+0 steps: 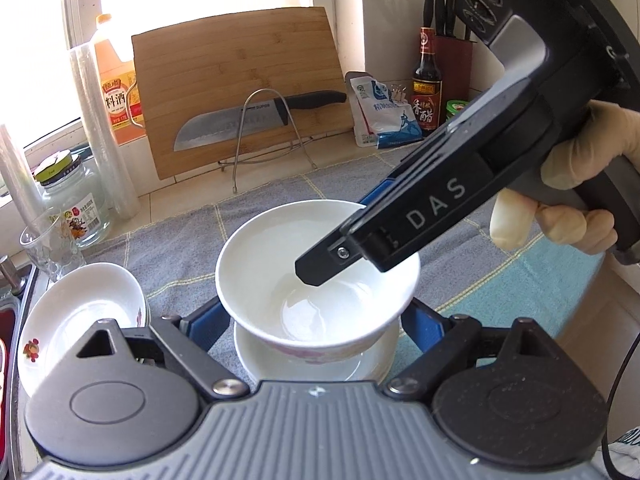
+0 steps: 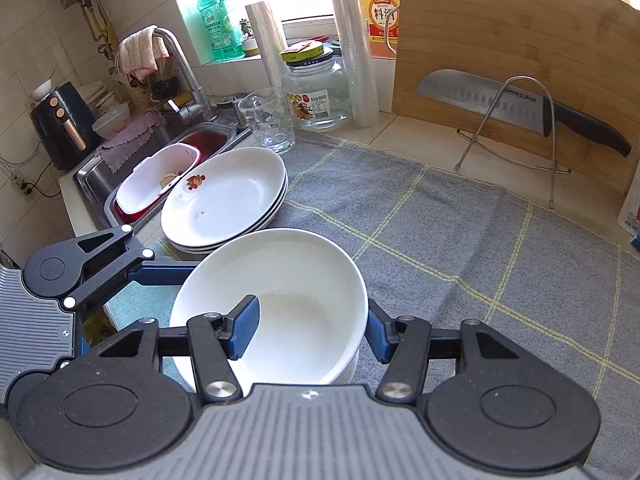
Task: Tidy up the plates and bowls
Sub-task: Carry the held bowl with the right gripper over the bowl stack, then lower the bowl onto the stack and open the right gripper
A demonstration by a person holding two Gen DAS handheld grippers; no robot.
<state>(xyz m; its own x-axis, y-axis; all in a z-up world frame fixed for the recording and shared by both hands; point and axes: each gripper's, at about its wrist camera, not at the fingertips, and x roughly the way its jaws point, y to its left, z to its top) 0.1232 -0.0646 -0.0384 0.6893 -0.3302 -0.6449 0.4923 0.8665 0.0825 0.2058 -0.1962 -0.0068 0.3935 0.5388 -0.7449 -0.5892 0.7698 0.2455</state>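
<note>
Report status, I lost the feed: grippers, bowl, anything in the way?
Right gripper shut on white bowl rim. Left gripper straddles the bowl's base, grip unclear. Plate stack close beside.

You can read "DAS" on the right gripper, "SUPOR" on your knife, 料酒 on the jug, 香醋 on the bottle.

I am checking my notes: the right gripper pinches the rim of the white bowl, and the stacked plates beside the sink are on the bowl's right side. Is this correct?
Not quite. The right gripper does pinch the white bowl, but the right wrist view shows the stacked plates on the bowl's left, towards the sink.
</note>
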